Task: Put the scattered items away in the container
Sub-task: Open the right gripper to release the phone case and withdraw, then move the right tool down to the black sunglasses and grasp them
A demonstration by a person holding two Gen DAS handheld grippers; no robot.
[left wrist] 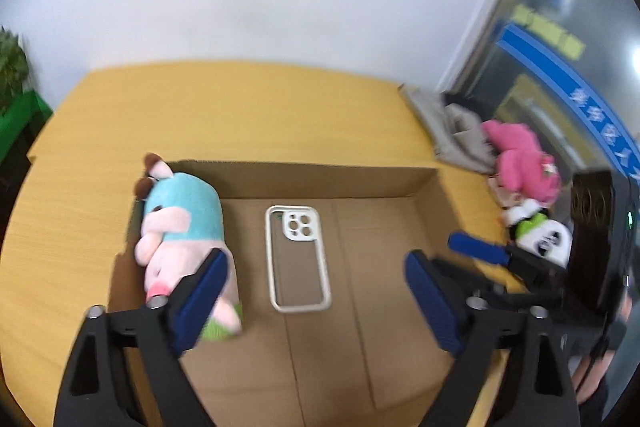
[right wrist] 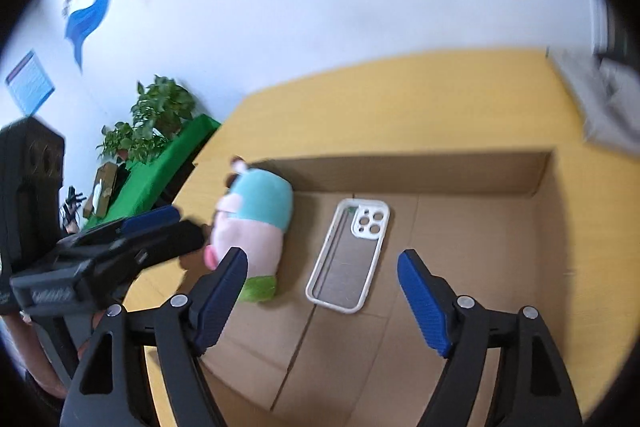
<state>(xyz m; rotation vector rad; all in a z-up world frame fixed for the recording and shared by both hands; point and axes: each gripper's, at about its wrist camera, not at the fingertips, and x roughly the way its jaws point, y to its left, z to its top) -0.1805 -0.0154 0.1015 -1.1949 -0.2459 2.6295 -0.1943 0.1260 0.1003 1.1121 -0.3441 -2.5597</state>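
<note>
both grippers hang over the open cardboard box (left wrist: 344,171), each with its blue-padded jaws spread and nothing between them. from the left wrist view, the left gripper (left wrist: 316,301) sits above the box floor, its left pad in front of the plush toy's lower end, though whether it touches i cannot tell from here. the right gripper (right wrist: 322,297) is likewise released, pointing down into the same box.

inside the box, a plush toy (left wrist: 180,231) with a turquoise hood, pink body and green base lies along the left wall, its brown-tipped ears up by the far left corner. just beside it, apart from it, a white phone case (left wrist: 298,259) lies flat on the box floor, camera cutout toward the far wall.

the box stands on a yellow wooden counter (left wrist: 240,107). off to the right of the box, outside it, a pink plush (left wrist: 520,159) and a black-and-white plush with green (left wrist: 540,233) sit near some grey cloth (left wrist: 452,135). the right gripper shows in the left view near those toys, and the left gripper shows at the left edge of the right view. a green-covered stand with potted plants (right wrist: 156,119) is beyond the counter's left end, against a pale wall.
</note>
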